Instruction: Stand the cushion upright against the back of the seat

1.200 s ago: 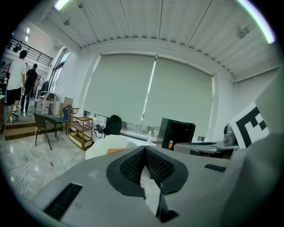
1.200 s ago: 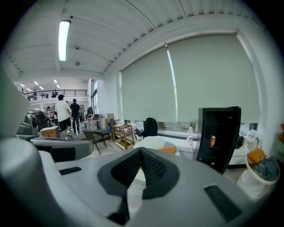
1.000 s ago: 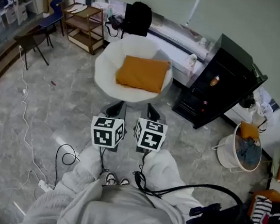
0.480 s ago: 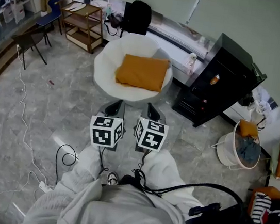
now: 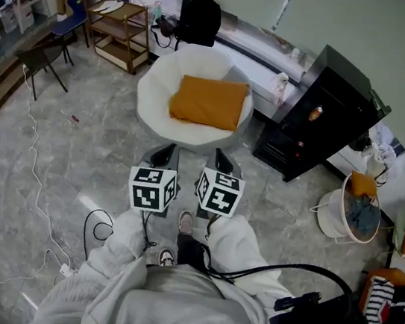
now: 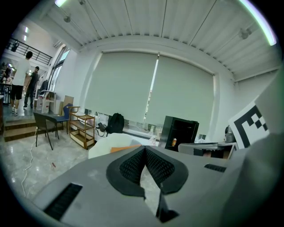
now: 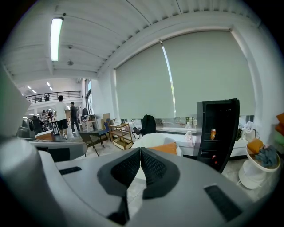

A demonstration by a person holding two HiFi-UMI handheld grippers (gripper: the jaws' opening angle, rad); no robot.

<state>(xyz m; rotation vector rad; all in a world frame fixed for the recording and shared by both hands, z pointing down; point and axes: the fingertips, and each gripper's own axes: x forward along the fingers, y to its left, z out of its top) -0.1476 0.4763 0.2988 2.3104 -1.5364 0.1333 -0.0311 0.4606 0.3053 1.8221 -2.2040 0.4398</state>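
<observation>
Person's stepped closer, left gripper (image 5: pixel 167 150) and right gripper (image 5: pixel 220 155) fingers (image 6: pixel 131 166) pressed together, empty: approach step I'd say, next spread them at the flat orange fabric cushion (image 5: pixel 209 102) lying on the round white padded seat (image 5: pixel 153 91).

Orange cushion (image 5: pixel 208 102) on white seat (image 5: pixel 158 83), black cabinet (image 5: pixel 323 111), grey marbled floor (image 5: pixel 52 158)

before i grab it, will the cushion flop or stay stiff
Probably floppy: the cushion lies flat with soft rounded edges in the chair. Likely light, being plump fabric. Stood up, it may slump unless the chair's curved wall props it.
</observation>
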